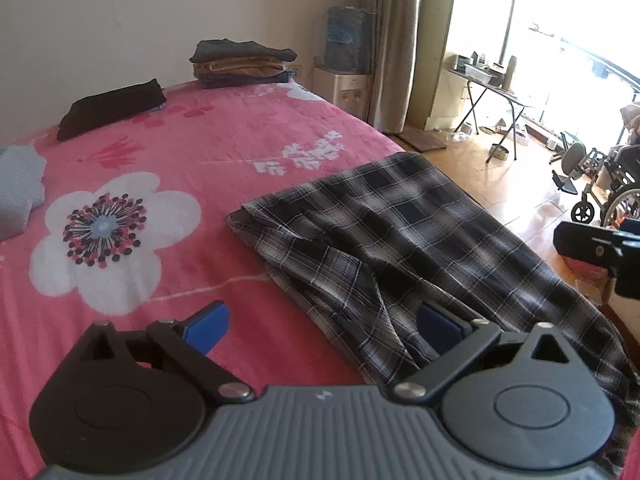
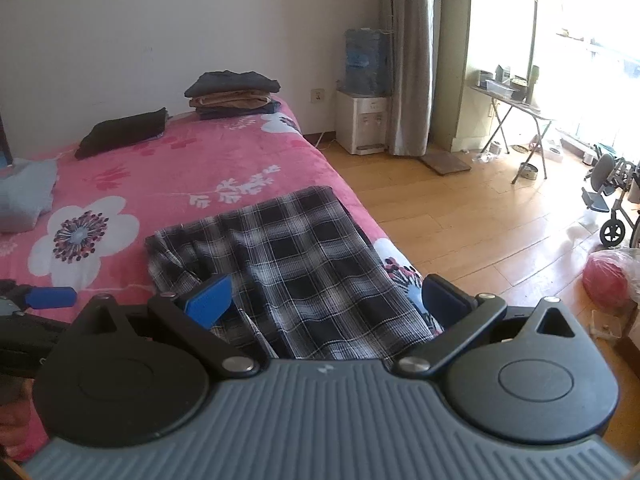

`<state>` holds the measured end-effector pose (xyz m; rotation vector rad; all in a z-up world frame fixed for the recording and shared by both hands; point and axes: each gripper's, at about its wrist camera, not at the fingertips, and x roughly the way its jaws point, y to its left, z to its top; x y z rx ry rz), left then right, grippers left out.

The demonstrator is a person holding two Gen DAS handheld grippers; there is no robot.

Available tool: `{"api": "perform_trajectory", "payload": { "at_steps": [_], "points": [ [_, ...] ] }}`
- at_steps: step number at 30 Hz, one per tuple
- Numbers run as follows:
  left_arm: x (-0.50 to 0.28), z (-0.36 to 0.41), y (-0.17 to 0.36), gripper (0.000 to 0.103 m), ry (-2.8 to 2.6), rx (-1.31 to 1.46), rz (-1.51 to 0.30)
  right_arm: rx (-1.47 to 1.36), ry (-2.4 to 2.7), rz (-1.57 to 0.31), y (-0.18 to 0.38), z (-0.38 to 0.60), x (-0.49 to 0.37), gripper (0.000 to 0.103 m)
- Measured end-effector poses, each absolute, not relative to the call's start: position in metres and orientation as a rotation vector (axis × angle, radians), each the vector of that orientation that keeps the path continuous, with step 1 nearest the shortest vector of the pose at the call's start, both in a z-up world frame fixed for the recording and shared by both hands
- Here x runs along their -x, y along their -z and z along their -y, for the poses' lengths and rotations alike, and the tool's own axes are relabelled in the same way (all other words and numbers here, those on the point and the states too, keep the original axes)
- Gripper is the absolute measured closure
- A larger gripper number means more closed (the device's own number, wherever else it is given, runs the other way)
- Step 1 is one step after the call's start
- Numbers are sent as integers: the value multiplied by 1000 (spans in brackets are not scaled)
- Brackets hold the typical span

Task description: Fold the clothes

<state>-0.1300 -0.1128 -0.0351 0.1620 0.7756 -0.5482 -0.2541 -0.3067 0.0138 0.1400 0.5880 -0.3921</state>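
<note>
Your left gripper [image 1: 322,326] and right gripper [image 2: 326,298] both hang wide apart, gripping nothing, above the plaid garment [image 2: 288,264] at the bed's [image 1: 180,184] near edge. It lies loosely doubled and rumpled, while a folded stack [image 2: 232,94] and black folded piece [image 2: 122,132] sit by the wall; you likely have folds left here.

Left tongs [image 1: 322,326], right tongs [image 2: 327,300]: ribbed grey body, black round hubs, silver screws, blue pads.

Nothing readable from where I'm holding these. Only a tiny pale mark on each hand-held gripper's grey body, too small to make out. No labels or brands I can read anywhere else.
</note>
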Motion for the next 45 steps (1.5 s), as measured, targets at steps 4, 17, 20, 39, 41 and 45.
{"api": "perform_trajectory", "payload": {
  "at_steps": [4,17,20,39,41,45],
  "points": [
    [128,113,40,2,538,-161,-828,-141,401,-589,-14,303,255,1],
    [125,114,55,2,481,-185,-951,-143,389,-610,-11,295,252,1],
    [125,115,58,2,474,-194,-958,-154,377,-631,-10,294,250,1],
    [40,102,66,2,588,-2,-800,-60,196,-543,-20,334,186,1],
    [21,102,70,3,576,-6,-772,1,163,-545,-20,346,161,1],
    [-10,105,78,9,616,-20,-765,36,79,-607,-8,377,110,2]
  ]
}}
